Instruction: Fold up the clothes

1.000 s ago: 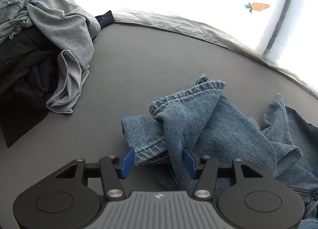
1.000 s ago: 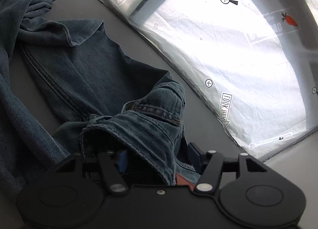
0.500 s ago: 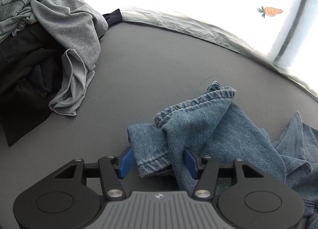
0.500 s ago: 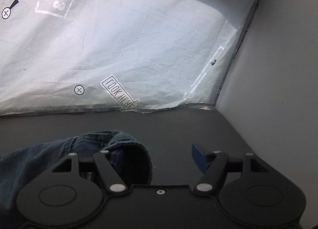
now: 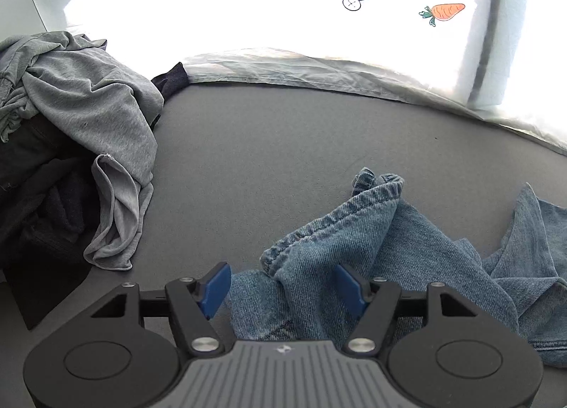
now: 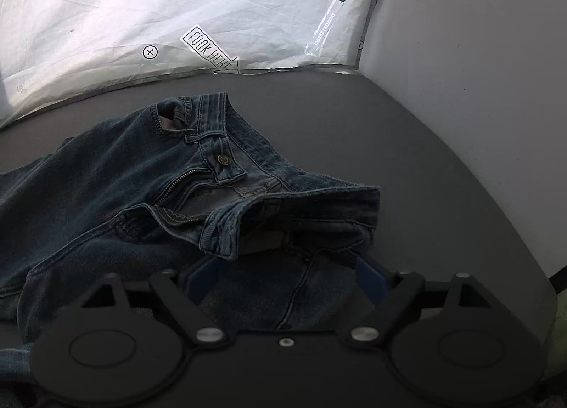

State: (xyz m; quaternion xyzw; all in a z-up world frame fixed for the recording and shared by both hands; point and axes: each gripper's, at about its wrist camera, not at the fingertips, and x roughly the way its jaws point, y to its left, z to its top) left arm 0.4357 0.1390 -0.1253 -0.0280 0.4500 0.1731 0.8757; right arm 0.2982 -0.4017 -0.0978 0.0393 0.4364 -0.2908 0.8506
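Observation:
A pair of blue jeans lies crumpled on the dark grey table. The left wrist view shows its leg hems (image 5: 354, 227). My left gripper (image 5: 283, 289) is open, with denim of a leg lying between its blue pads (image 5: 214, 287). The right wrist view shows the waistband with button and open zip (image 6: 219, 174). My right gripper (image 6: 283, 278) is open and hovers just behind the waistband, over the denim.
A heap of grey and dark clothes (image 5: 78, 114) sits at the table's left. A bright printed plastic sheet (image 5: 319, 64) hangs behind the table. A white wall (image 6: 478, 71) borders the table's right end. The table's rounded front corner (image 6: 542, 287) lies right of my right gripper.
My right gripper let go of the waistband and drew back, so the waistband now lies on the table. My left gripper stayed open and the leg hems shifted right.

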